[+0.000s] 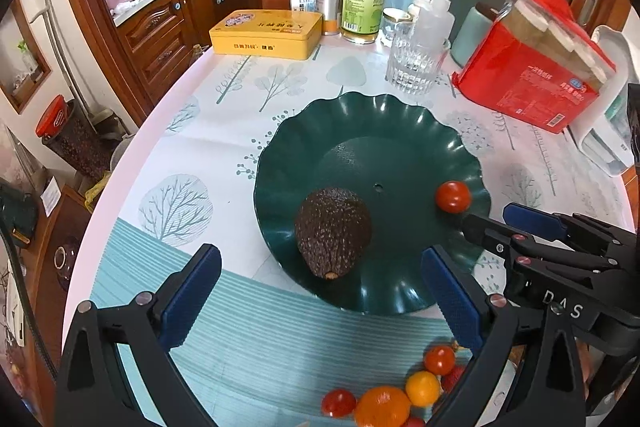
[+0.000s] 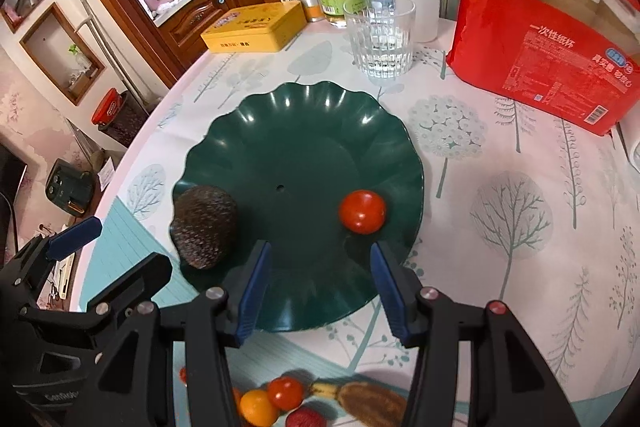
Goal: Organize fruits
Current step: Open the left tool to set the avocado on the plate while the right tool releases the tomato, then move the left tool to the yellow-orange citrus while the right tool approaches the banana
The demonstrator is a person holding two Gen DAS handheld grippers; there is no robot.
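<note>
At the near edge of the worktop [image 2: 520, 187], a heap of small fruits [image 1: 400, 395] is cut off by the frame and partly hidden behind the tool arms; a brownish banana [image 2: 360, 397] shows only in part. On the scalloped, glossy green plate [image 1: 380, 131] lie a pebbly dark avocado [image 1: 332, 235] near its left rim and a smooth red tomato [image 1: 453, 196] near its right rim. The left tool [image 1: 320, 295] hangs tilted downward, blue pads wide apart and empty. The right tool [image 2: 320, 291], also tilted down, stands partly apart, gripping nothing.
</note>
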